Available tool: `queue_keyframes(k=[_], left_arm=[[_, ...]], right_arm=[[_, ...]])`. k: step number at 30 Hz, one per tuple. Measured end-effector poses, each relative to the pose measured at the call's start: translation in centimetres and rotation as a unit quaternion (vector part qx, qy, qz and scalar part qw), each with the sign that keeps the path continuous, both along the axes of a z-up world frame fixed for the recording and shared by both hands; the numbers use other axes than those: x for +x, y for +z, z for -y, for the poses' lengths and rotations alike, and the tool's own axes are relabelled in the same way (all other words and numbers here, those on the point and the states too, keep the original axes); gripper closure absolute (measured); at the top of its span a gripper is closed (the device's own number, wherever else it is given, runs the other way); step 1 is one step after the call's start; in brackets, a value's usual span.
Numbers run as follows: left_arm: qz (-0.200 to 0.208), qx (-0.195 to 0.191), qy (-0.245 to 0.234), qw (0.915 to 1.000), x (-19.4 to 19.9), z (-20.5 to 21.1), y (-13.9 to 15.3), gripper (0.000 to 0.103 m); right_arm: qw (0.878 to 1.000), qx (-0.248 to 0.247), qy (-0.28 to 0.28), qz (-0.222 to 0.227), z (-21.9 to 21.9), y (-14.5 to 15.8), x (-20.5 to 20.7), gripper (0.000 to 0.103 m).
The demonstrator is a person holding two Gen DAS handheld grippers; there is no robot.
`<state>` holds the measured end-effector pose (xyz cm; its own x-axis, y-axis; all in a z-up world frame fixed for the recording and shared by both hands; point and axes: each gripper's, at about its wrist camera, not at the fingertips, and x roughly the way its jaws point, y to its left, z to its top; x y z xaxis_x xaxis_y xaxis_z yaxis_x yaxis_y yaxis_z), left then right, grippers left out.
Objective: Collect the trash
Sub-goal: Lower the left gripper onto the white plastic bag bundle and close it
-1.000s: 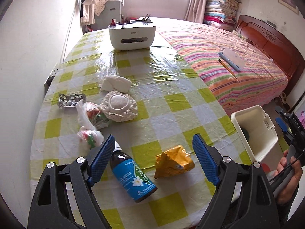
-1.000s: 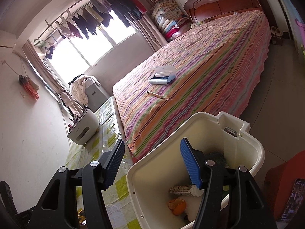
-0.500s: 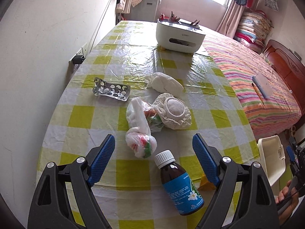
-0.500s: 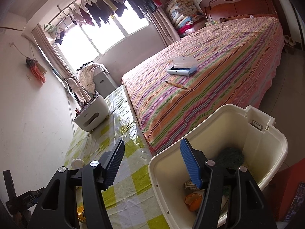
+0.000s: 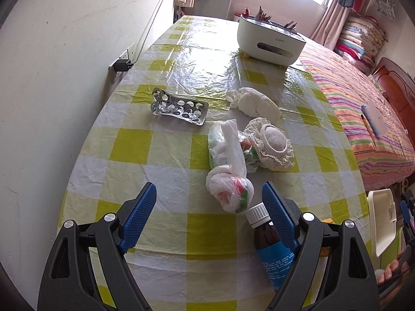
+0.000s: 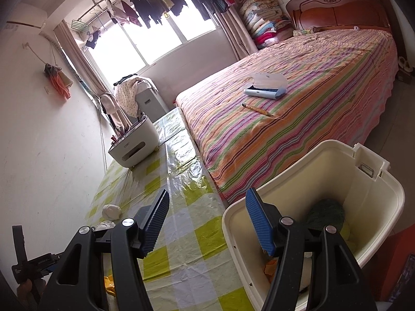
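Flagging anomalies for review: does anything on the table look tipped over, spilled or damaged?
The brown medicine bottle lies on its side on the checked tablecloth, cap on, nothing spilled. The blister pack is crumpled and mostly emptied.

On the checked table [image 5: 166, 155] lay one blister pack [image 5: 179, 108], two knotted plastic bags [image 5: 228, 171], one crumpled white tissue [image 5: 255, 103], one lace-edged pad [image 5: 272, 147], one brown bottle [image 5: 269, 243] and one white organiser box [image 5: 269, 41] at the far end. One cream bin [image 6: 363, 194] stood right of the table. Two grippers were in use.
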<state>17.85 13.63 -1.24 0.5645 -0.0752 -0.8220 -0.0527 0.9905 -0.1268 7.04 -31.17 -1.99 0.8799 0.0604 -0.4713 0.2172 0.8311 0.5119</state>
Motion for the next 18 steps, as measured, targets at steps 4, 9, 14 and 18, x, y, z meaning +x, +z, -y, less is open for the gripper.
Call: queue_keyframes(k=[4, 9, 14, 18], left_arm=[[-0.005, 0.008, -0.003, 1.0, 0.2, -0.1, -0.3, 0.021], [-0.013, 0.013, -0.003, 0.9998, 0.7, 0.0, -0.8, 0.021], [-0.013, 0.013, -0.002, 0.9998, 1.1, -0.1, -1.0, 0.021], [-0.013, -0.002, 0.008, 0.9999, 1.8, -0.7, -1.0, 0.021]], right_arm=[[1.0, -0.004, 0.015, -0.001, -0.6, 0.1, 0.4, 0.043], [0.999, -0.004, 0.033, -0.004, -1.2, -0.1, 0.7, 0.042], [0.998, -0.005, 0.056, 0.003, -2.2, 0.0, 1.0, 0.037], [0.997, -0.012, 0.081, 0.005, -3.6, 0.1, 1.4, 0.036]])
